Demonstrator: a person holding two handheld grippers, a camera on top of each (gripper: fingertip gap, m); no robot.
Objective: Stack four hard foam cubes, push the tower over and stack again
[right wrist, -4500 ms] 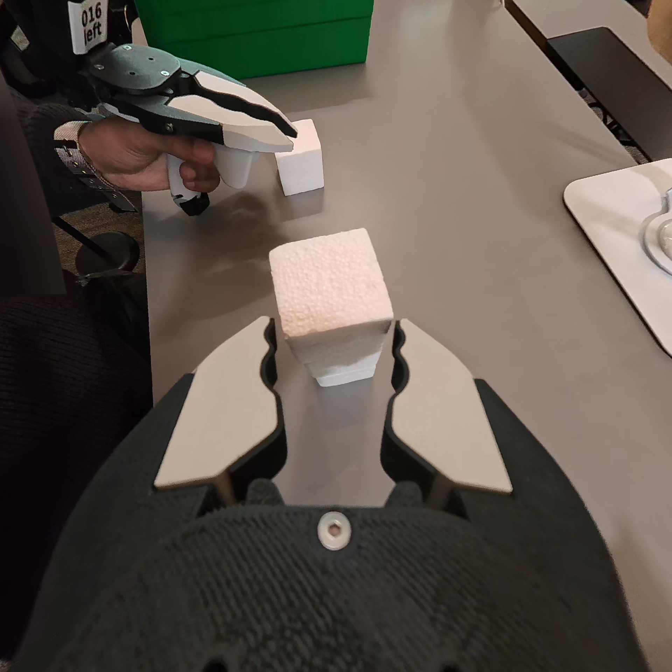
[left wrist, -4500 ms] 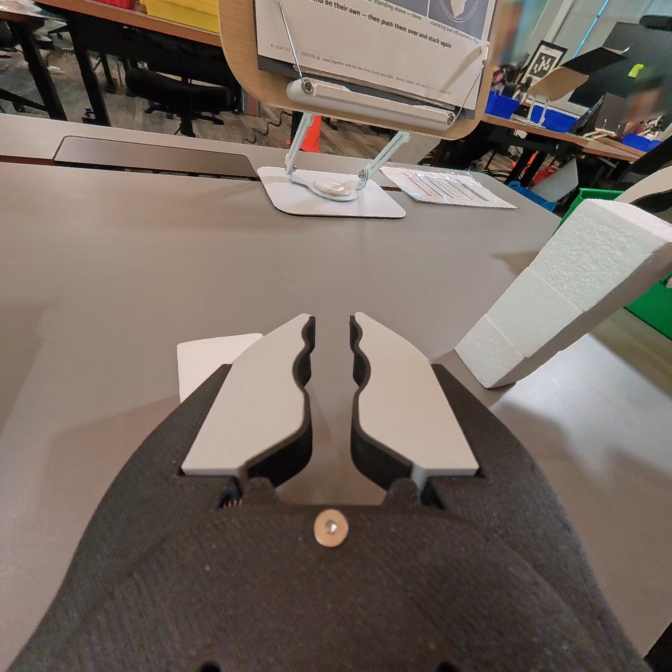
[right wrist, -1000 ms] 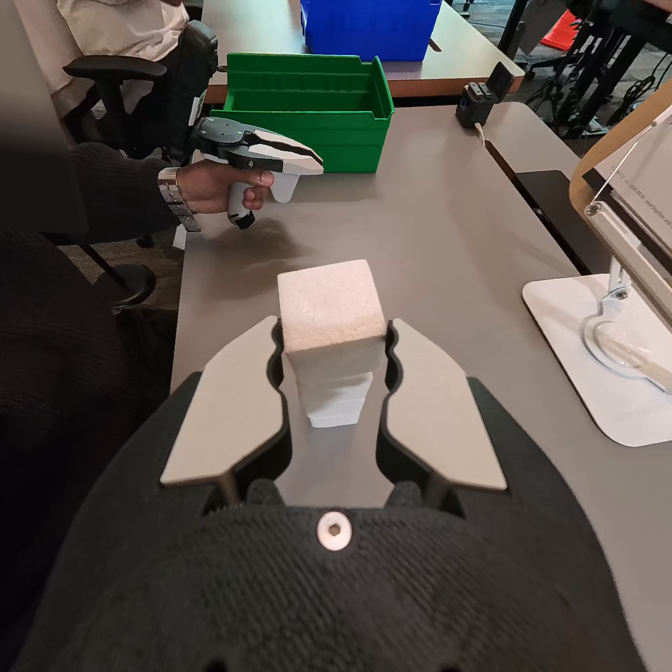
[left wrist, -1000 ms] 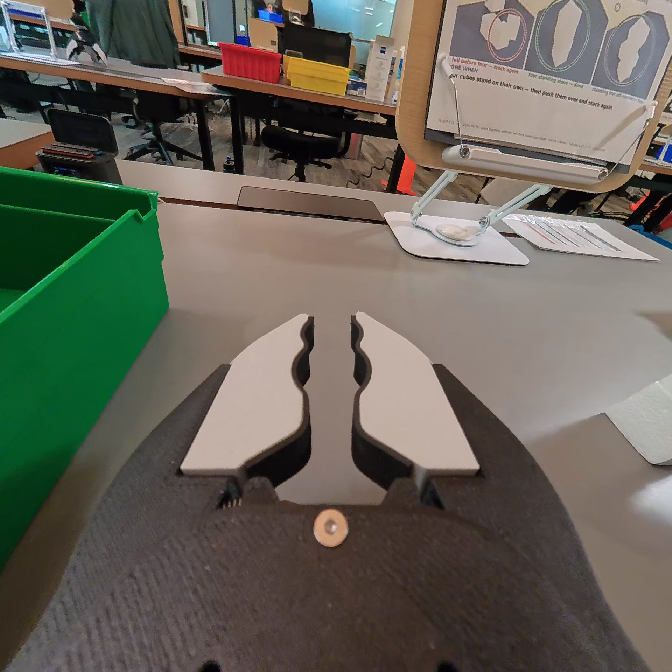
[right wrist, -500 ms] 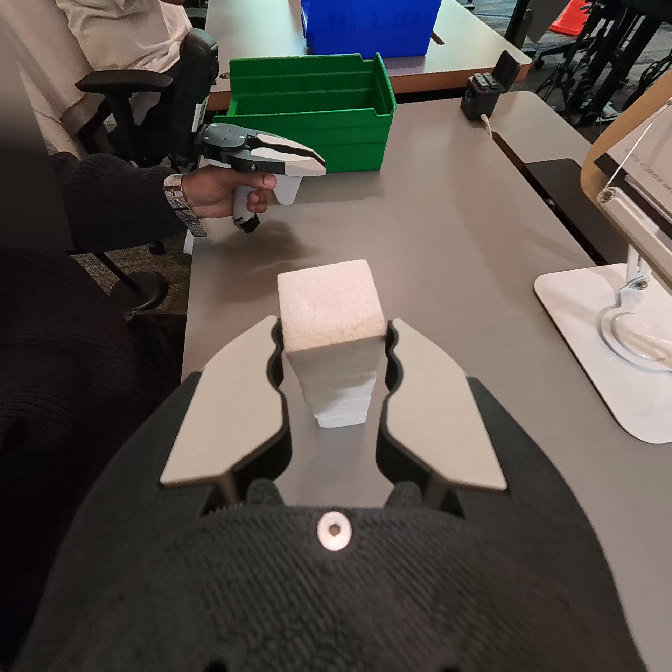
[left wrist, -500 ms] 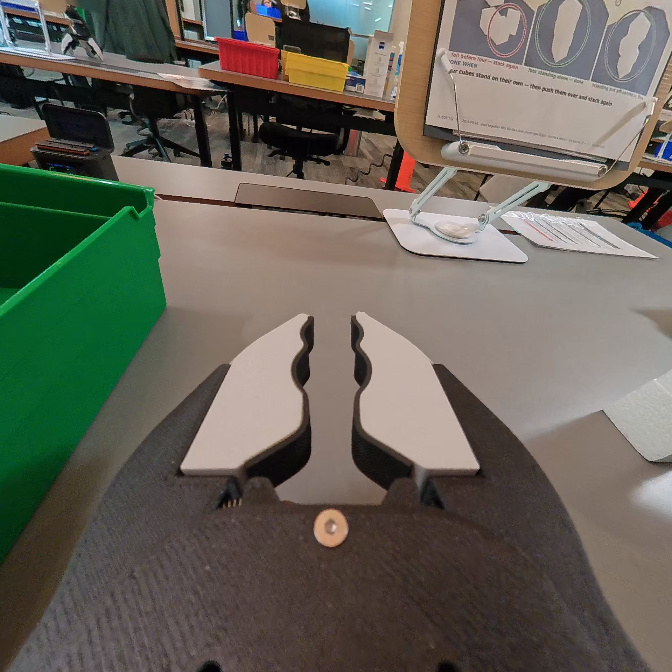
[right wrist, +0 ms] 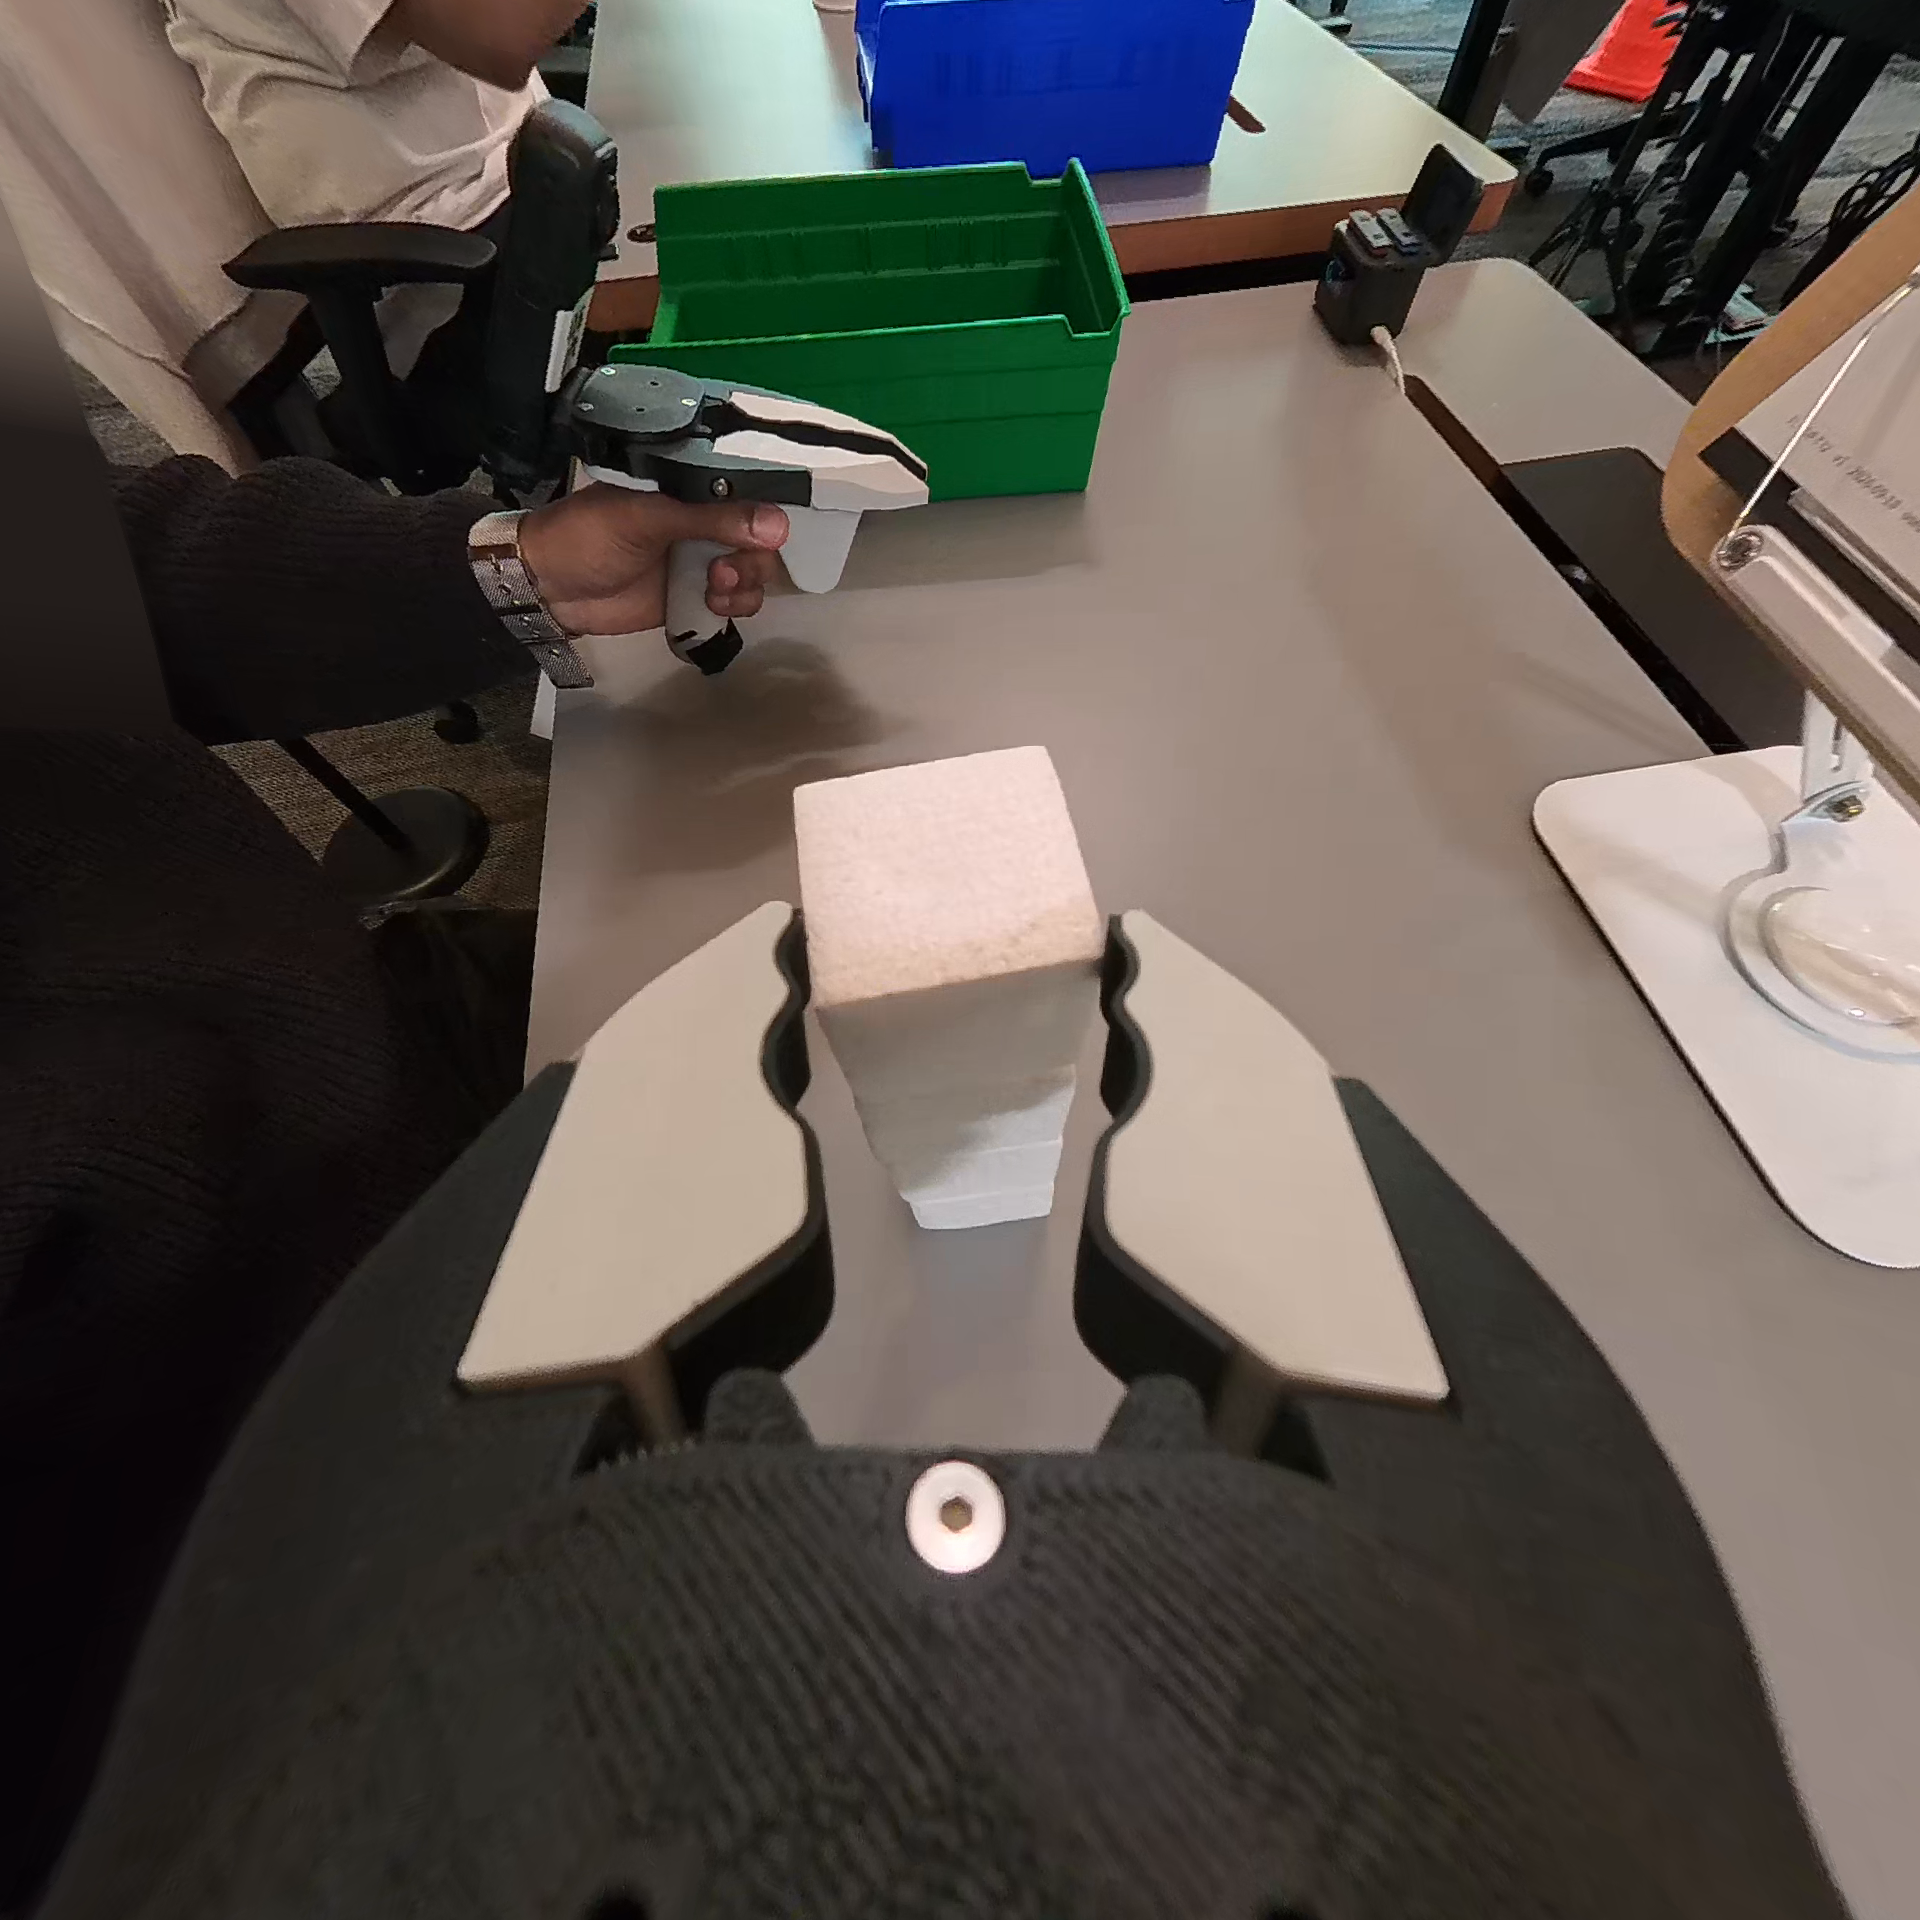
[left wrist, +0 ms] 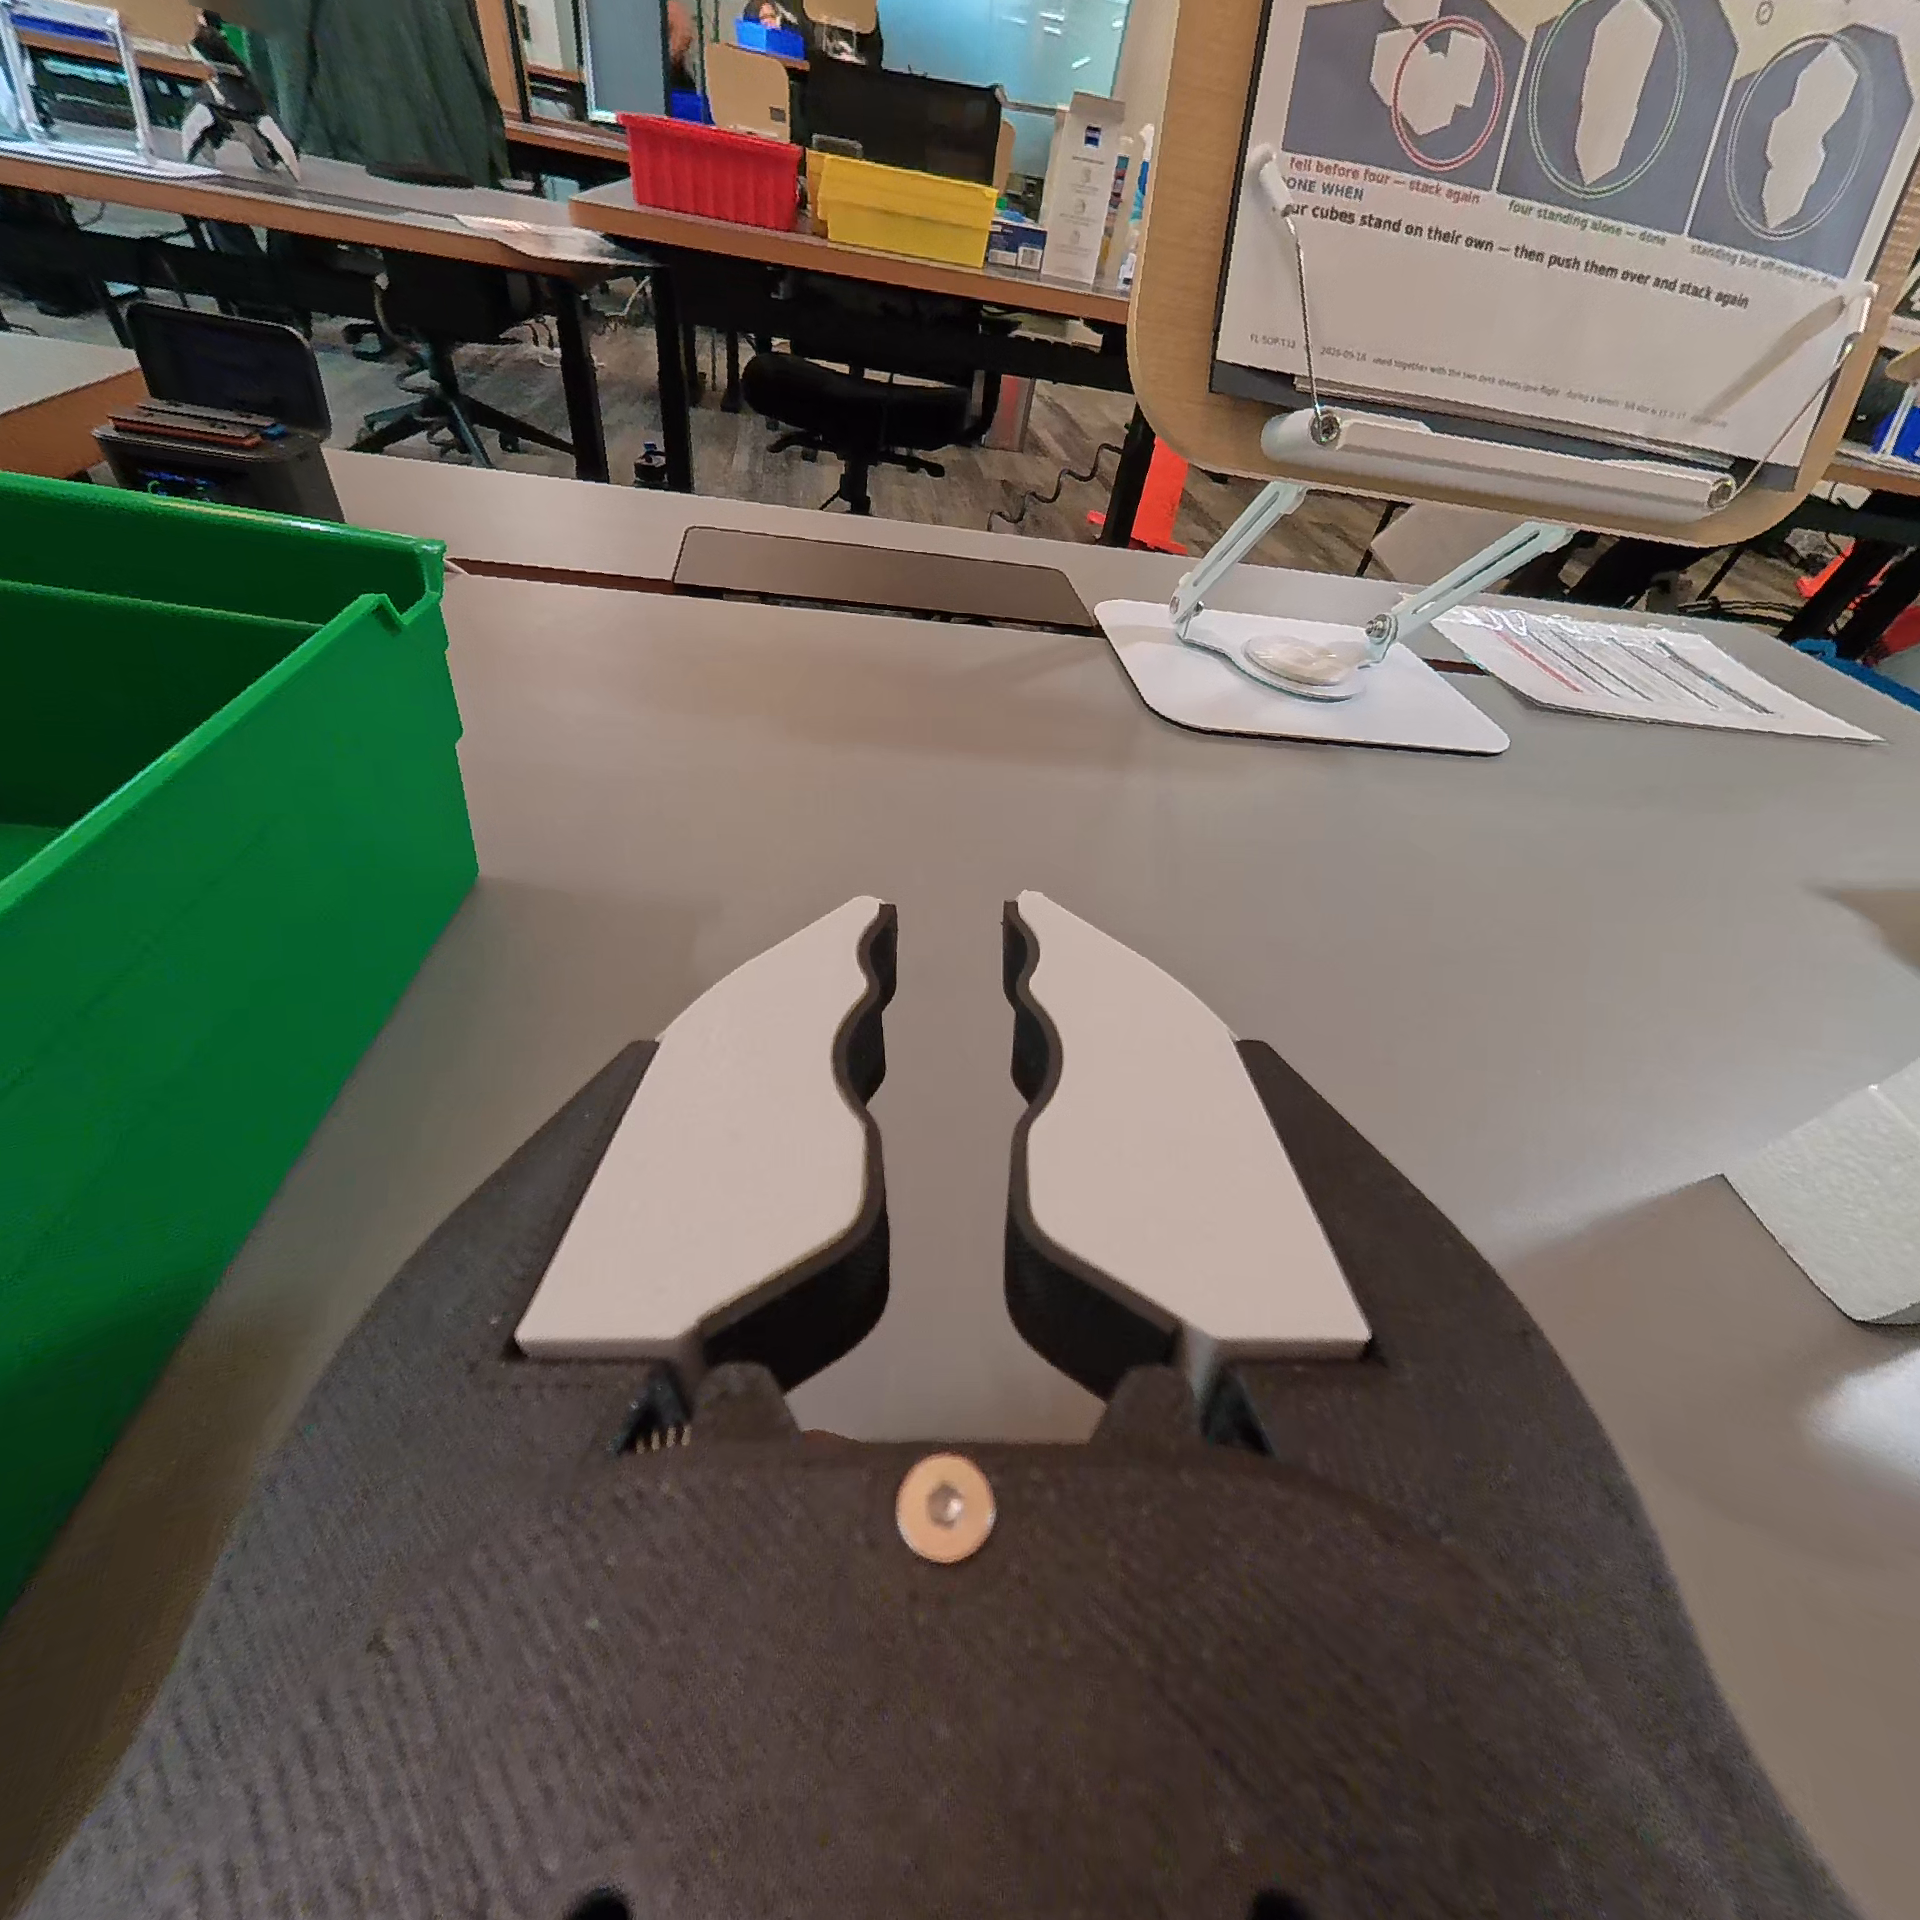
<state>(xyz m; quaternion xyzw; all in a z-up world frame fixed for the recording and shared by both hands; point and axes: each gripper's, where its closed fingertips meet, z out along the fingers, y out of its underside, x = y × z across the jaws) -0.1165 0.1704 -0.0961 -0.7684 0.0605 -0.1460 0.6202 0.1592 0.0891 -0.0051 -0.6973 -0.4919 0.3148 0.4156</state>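
Observation:
A stack of white foam cubes stands upright on the grey table. My right gripper is shut on the stack's top cube, one fingertip against each side. The base of the stack shows at the right edge of the left wrist view. My left gripper is empty, its jaws drawn together with only a narrow slit between them. It hovers over the table beside a green bin. In the right wrist view the left gripper is held in a hand, left of and beyond the stack.
The green bin sits at the table's far left end, with a blue bin on the desk behind it. A document stand's white base and a paper sheet lie to the right. A person sits in a chair nearby. The tips of one gripper are about 30 centimetres away from the tips of the other.
4.5 s ago the stack leaned in my right gripper and the left gripper was next to it. Now the stack is upright and the left gripper is by the green bin. Little has moved in the last second.

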